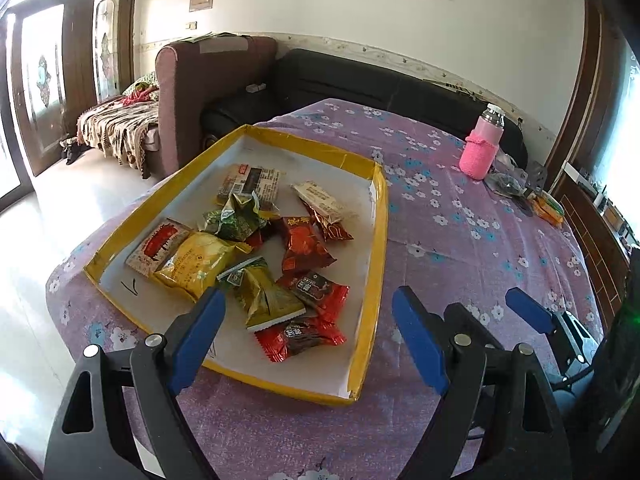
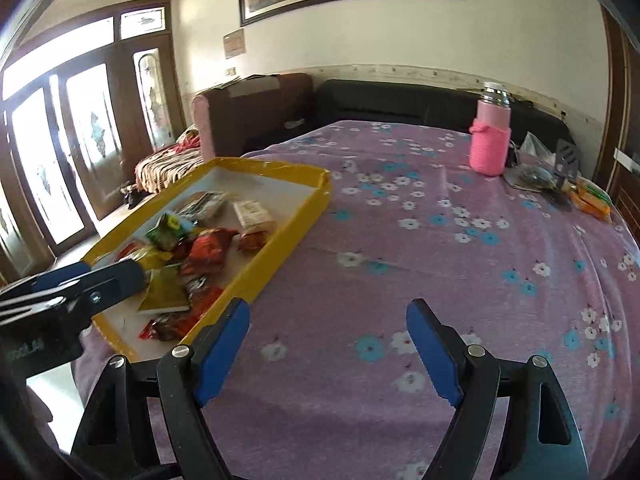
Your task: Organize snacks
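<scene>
**Me:** Sofas and a glass door fill the back of the room; up front, a tabletop (image 1: pixel 460 216) under a purple flowered cloth carries the yellow-rimmed tray (image 1: pixel 382 216), left of centre in both views. All the snack packets (image 1: pixel 260 256) I can see lie heaped inside it.

**Partner:** How will they handle?

**Me:** Light, I'd say, and crinkly. The foil looks slippery and whatever is inside could crush, so I'd pinch a sealed edge or corner, not the puffed middle. The green-gold packet (image 1: pixel 266 296) at lower centre offers its serrated end.

**Partner:** And the tools?

**Me:** Left tool (image 1: pixel 308 310) is spread wide and carries nothing; one blue finger hangs over the near packets, but I can't tell whether it touches them. Right tool (image 2: pixel 328 326) is just as wide, released, over bare cloth beside the tray's near corner.

**Partner:** Anything else nearby?

**Me:** A pink-sleeved bottle (image 2: pixel 490 140) stands at upper right, well apart.
</scene>
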`<state>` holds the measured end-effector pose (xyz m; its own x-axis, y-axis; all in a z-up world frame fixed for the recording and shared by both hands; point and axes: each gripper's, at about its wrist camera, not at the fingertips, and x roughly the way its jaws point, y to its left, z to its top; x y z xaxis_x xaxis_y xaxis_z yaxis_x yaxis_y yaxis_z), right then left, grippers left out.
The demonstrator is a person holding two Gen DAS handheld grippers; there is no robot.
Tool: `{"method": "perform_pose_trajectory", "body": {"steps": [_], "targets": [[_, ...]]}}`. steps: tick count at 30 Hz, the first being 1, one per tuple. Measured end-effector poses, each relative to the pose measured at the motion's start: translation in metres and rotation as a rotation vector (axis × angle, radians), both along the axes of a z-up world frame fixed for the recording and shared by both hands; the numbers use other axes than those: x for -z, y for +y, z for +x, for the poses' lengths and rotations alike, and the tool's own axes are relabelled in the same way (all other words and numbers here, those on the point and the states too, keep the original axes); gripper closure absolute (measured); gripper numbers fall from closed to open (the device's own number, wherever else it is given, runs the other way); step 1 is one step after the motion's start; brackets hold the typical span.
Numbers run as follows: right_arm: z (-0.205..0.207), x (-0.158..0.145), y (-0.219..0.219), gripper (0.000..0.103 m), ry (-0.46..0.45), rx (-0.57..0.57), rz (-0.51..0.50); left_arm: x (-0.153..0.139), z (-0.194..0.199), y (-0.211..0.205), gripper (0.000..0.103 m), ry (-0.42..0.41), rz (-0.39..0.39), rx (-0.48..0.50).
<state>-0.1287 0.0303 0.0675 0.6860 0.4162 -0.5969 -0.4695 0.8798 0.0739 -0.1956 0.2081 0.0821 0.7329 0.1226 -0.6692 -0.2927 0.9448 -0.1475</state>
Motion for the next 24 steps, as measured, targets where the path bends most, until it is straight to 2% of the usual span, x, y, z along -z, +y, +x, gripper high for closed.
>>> {"method": "perform_pose_trajectory", "body": {"steps": [12,15,19,22,24], "targets": [[-0.003,0.005,-0.002,0.021,0.019,0.005,0.015,0.004,0.001,-0.001,0.017,0.005,0.003,-0.002],[-0.004,0.005,-0.001,0.021,0.015,0.002,0.019,-0.002,-0.006,-0.001,0.017,-0.044,0.038,-0.04],[-0.009,0.002,0.001,0.021,0.003,-0.012,0.023,-0.021,-0.026,-0.006,0.017,-0.177,0.119,-0.091],[-0.011,0.001,0.003,0.021,-0.001,-0.026,0.027,-0.032,-0.037,-0.008,0.017,-0.25,0.146,-0.11],[-0.012,0.001,0.004,0.021,-0.004,-0.033,0.028,-0.035,-0.04,-0.008,0.017,-0.271,0.146,-0.112]]}}
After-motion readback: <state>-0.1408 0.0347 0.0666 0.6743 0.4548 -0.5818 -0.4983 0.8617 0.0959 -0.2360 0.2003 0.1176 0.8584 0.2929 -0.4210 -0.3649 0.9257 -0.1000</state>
